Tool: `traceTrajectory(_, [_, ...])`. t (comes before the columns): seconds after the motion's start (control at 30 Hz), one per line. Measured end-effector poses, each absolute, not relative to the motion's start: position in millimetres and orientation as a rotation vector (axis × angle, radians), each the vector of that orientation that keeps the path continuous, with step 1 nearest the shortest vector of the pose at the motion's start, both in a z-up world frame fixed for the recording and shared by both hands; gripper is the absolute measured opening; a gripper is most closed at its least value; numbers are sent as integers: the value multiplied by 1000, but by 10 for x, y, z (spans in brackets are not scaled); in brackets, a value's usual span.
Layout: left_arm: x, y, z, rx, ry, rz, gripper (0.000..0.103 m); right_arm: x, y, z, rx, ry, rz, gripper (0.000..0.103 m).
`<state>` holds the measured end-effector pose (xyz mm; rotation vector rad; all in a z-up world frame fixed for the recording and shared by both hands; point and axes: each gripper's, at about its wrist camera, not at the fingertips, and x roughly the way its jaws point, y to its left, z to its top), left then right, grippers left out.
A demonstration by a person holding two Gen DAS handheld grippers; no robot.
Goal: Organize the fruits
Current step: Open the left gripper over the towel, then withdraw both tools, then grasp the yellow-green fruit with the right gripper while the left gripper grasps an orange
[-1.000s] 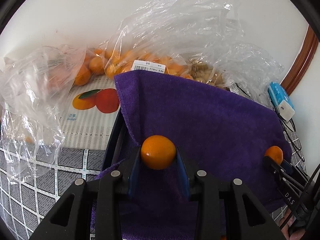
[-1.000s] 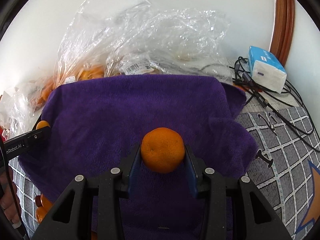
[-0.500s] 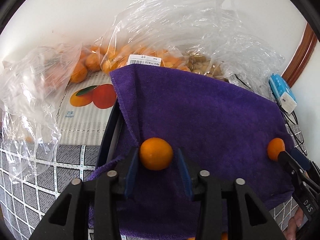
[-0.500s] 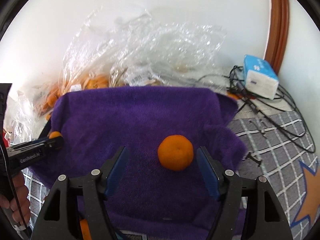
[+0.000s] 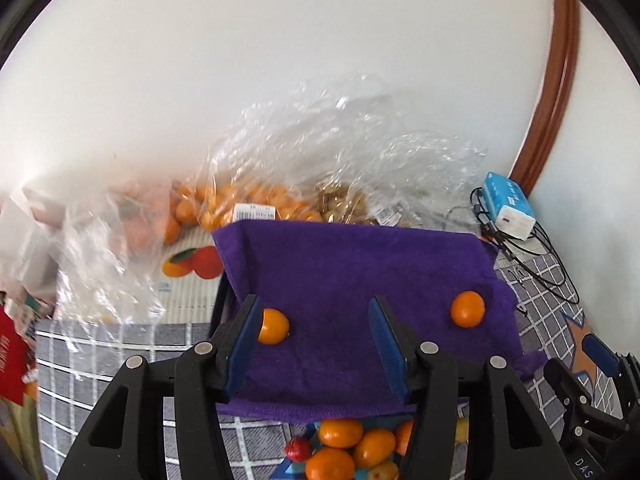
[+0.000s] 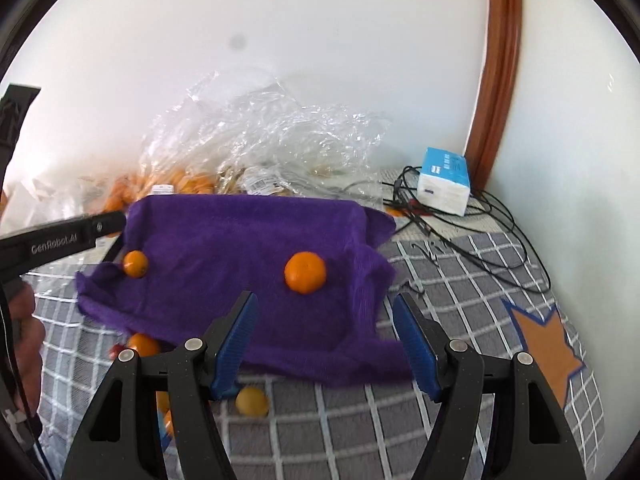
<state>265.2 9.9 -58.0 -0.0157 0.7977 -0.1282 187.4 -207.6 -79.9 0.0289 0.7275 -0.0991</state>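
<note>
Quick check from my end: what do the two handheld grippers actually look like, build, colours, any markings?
Both match: the left gripper and right gripper have matte black angular frames with silver screws and flat blue ribbed finger pads. In the right wrist view, the side of the left gripper carries white "GenRobot.AI" lettering. In the left wrist view, the right gripper's body shows the white letters "DAS".

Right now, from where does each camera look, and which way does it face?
Left wrist: sits on the left gripper, looks down over its opening jaws at the purple towel; the right gripper shows at the edge.
Right wrist: sits on the right gripper, faces the same towel; a hand shows.
Shared: towel, two oranges, tissue pack.
</note>
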Motion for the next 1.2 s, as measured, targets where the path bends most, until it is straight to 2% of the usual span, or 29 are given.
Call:
traceTrajectory(0.23, [2176, 310, -501, -47, 773, -97, 53, 1507, -2063, -744, 11, 730, -79, 70])
traceTrajectory(0.63, [1502, 903, -1124, -116, 863, 54, 65, 1320, -1943, -1183, 44, 793, 17, 70])
traceTrajectory(0.9, [1238, 1161, -1588, -137, 908, 141, 66, 1313, -1765, -1417, 34, 814, 57, 70])
traceTrajectory(1.2, [1165, 1197, -1743, -140, 910, 110, 66, 1355, -1561, -1527, 21, 811, 109, 62])
